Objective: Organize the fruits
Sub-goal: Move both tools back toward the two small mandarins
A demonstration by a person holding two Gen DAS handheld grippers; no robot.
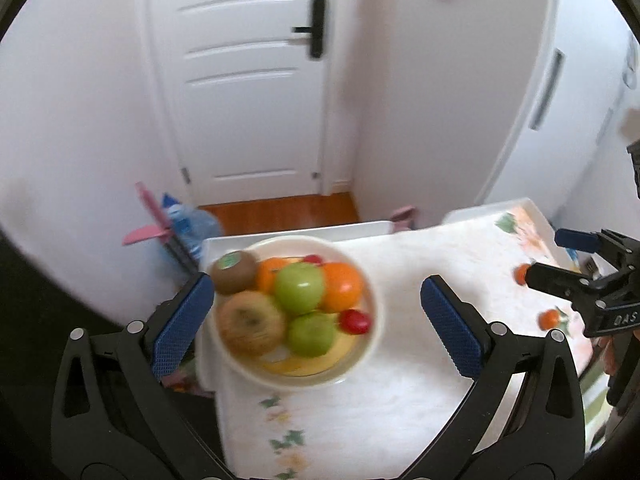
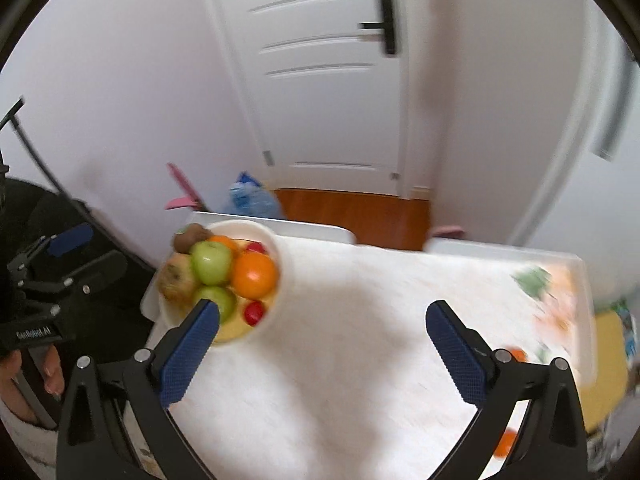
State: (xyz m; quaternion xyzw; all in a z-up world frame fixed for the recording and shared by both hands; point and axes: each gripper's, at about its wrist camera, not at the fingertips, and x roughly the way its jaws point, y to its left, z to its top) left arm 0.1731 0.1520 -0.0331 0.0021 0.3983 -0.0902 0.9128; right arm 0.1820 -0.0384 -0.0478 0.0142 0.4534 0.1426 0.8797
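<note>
A white bowl (image 1: 370, 344) (image 2: 276, 248) stands near the table's far left corner, heaped with fruit: two green apples (image 1: 299, 287) (image 2: 211, 262), oranges (image 1: 342, 286) (image 2: 255, 275), two kiwis (image 1: 234, 272), small red fruits (image 1: 355, 321) (image 2: 254, 313) and a banana (image 1: 304, 364) underneath. My left gripper (image 1: 316, 320) hovers above the bowl, open, with nothing held. My right gripper (image 2: 322, 344) is open and empty over the bare cloth to the right of the bowl. Two small orange fruits (image 1: 521, 274) (image 1: 549, 319) lie on the cloth at the right.
A white flowered cloth (image 1: 400, 380) (image 2: 360, 360) covers the table. Behind it are a white door (image 1: 240, 80), wooden floor (image 1: 288, 212), a blue water bottle (image 1: 188, 222) and a pink item (image 1: 146, 216). The other gripper shows at each view's edge; fingers of a hand (image 2: 52, 372) hold the left one.
</note>
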